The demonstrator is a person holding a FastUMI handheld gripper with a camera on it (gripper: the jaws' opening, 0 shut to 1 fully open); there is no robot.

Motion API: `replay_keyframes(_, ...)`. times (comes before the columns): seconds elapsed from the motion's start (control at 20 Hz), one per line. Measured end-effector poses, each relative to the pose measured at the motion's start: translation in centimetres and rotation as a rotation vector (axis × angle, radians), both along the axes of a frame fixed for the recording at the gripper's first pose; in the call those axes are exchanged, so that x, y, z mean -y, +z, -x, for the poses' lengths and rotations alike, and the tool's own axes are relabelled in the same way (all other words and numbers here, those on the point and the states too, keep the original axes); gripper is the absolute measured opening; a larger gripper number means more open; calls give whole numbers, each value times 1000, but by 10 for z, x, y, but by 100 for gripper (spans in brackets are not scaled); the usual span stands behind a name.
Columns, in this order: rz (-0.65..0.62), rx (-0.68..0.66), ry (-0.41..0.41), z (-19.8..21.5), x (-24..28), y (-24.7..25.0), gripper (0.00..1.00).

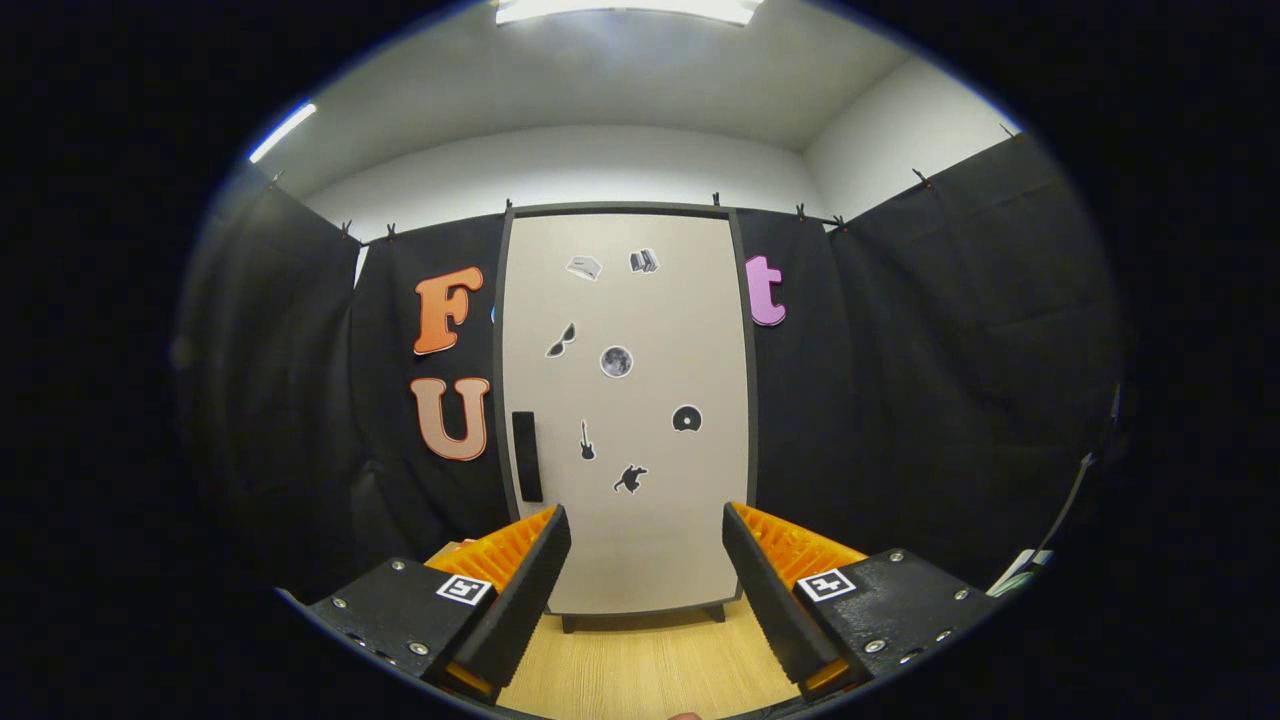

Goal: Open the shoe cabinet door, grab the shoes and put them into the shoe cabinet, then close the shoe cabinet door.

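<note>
1. Black cloth [330, 400] is hanging as the booth's wall on the far left, clipped along its top edge beneath a white ceiling [620, 80] with a light panel glowing overhead.
2. Standing upright against that cloth in the middle of the scene, the shoe cabinet [625, 560] is showing a beige door [650, 330] inside a dark frame, and the door is sitting shut.
3. A dark vertical handle [527, 456] is running down the door's left edge, low on the panel.
4. Small stickers [616, 361] are dotting the door's face to the right of the handle.
5. Short dark feet [716, 612] are holding the cabinet on a light wooden floor [640, 670], which is stretching toward the near side.
6. The gripper [646, 540] is hanging near, well apart from the cabinet, its two fingers standing wide apart with nothing between them and the lower door showing in the gap.
7. More black cloth [950, 380] is covering the far right wall, where a pale cable [1075, 490] is trailing down the edge.
</note>
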State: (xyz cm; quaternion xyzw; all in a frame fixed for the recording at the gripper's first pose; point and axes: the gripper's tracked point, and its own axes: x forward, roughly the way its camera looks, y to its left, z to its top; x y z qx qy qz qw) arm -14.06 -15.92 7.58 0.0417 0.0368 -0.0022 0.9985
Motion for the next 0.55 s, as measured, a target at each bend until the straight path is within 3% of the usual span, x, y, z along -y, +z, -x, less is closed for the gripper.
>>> replay_keyframes(0.55, -1, 9, 24, 7, -4, 2, 95)
